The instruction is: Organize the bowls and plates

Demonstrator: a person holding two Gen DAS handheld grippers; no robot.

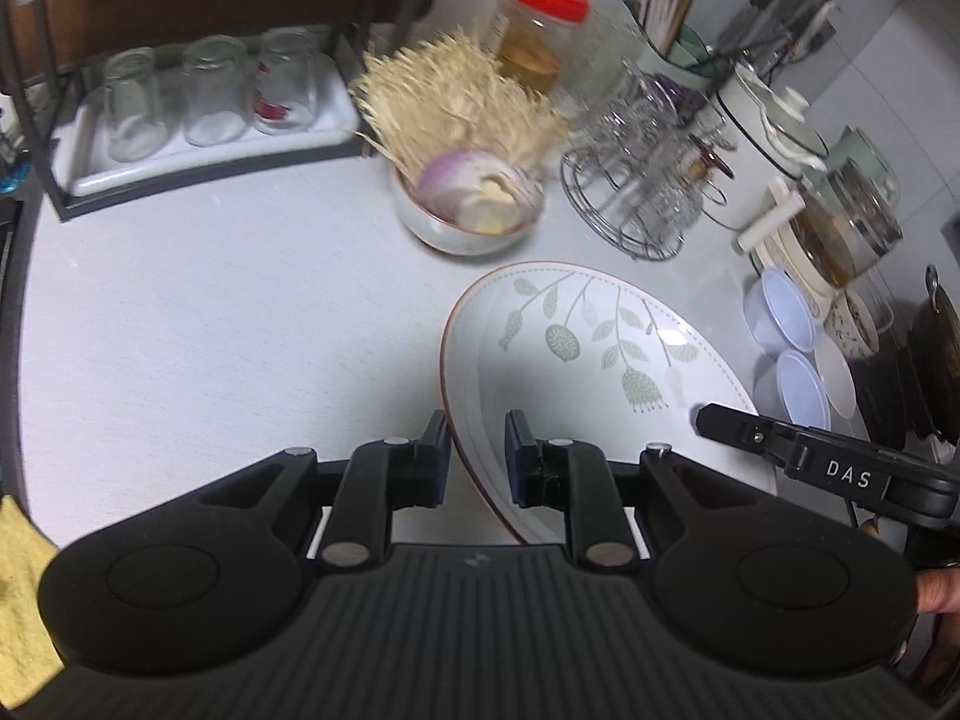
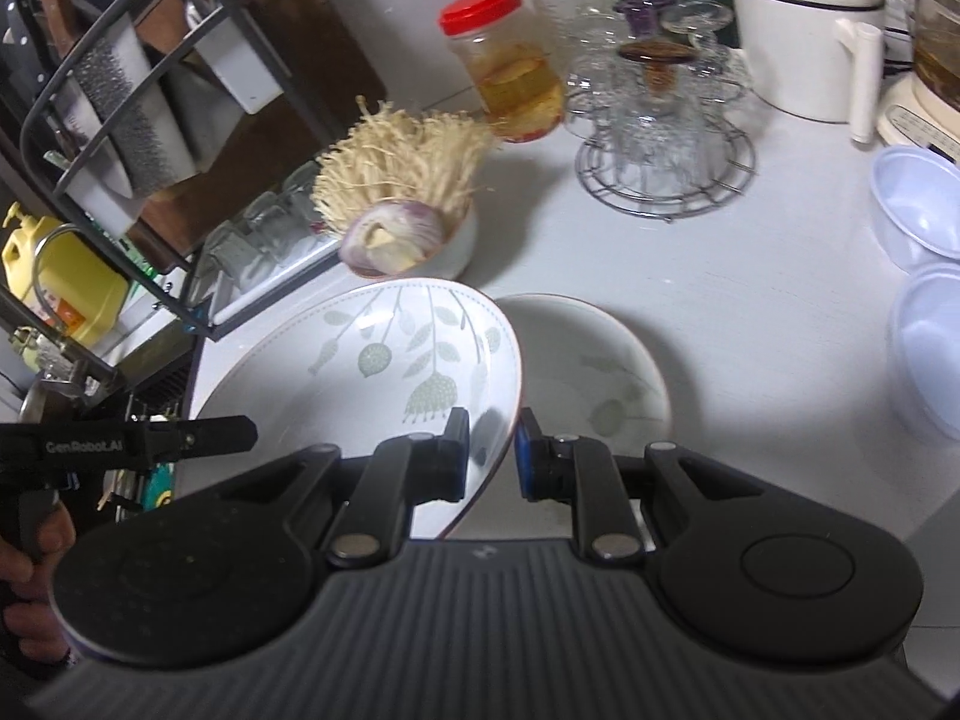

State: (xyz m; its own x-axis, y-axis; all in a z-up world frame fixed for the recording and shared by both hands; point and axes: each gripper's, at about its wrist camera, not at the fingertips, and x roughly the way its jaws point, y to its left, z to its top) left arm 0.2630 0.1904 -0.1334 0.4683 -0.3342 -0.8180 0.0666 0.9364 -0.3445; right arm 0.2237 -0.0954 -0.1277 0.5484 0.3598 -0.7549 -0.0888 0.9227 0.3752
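Observation:
A white plate with a green leaf pattern [image 1: 600,354] is held tilted above the white counter between both grippers. My left gripper [image 1: 477,459] straddles its left rim, jaws close around the rim. My right gripper [image 2: 492,450] straddles its right rim [image 2: 510,372] in the same way. The right gripper's finger [image 1: 750,429] shows in the left wrist view and the left gripper's finger [image 2: 198,432] in the right wrist view. A second patterned plate [image 2: 600,372] lies flat on the counter under and to the right of the held plate. A bowl with onion and enoki mushrooms [image 1: 468,210] stands behind.
A tray of upturned glasses [image 1: 204,102] sits in a black rack at the back left. A red-lidded jar [image 1: 540,30], a wire glass stand [image 1: 636,198], a white kettle [image 2: 804,30] and clear plastic bowls [image 2: 918,210] stand at the back and right. A yellow cloth [image 1: 18,600] lies at the left.

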